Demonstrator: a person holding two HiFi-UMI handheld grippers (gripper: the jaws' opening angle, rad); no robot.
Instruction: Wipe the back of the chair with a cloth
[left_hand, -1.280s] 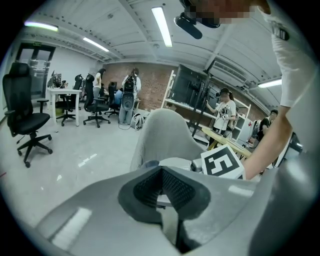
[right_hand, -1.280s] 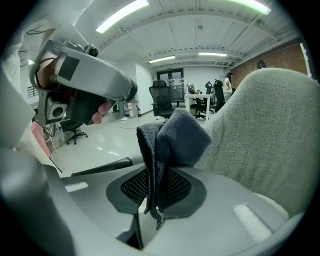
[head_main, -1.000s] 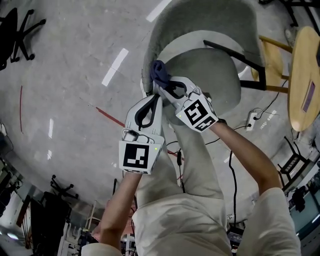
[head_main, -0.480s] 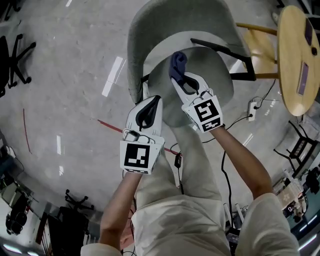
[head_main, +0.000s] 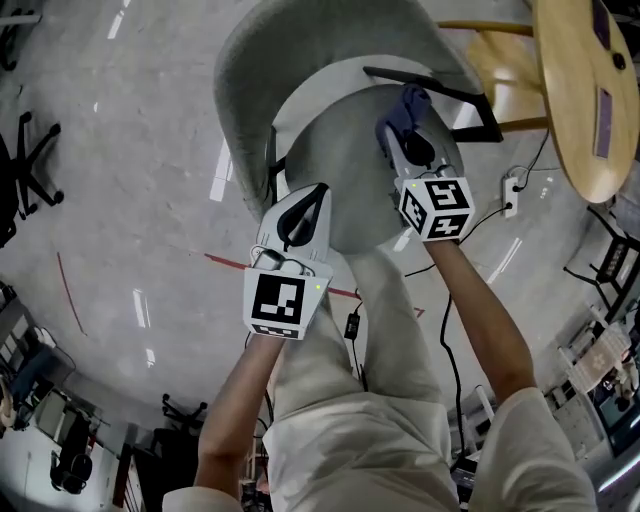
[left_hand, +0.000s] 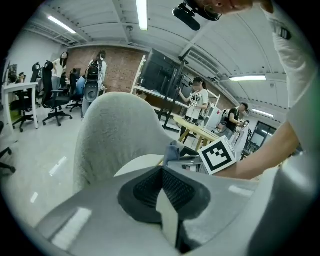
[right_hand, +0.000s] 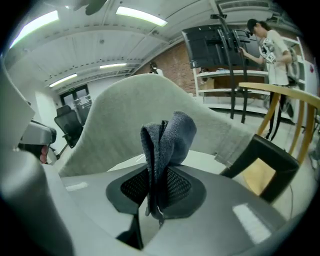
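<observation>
Pinching the folded cloth (right_hand: 167, 142) tight between its jaws, the right gripper (head_main: 398, 135) holds it above the far right of the chair (head_main: 245, 60) seat; the left gripper (head_main: 316, 192) has its jaws together, empty.

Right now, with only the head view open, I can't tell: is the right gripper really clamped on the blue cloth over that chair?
Observer: Yes. The right gripper view shows the right gripper shut on the folded blue-grey cloth, which stands up between its jaws.
Reviewer: And the left gripper?
Observer: Its own view shows the left gripper shut, with nothing between the jaws.
Reviewer: Anyone near the chair?
Observer: A person in a white T-shirt stands beyond the grey chair back.
</observation>
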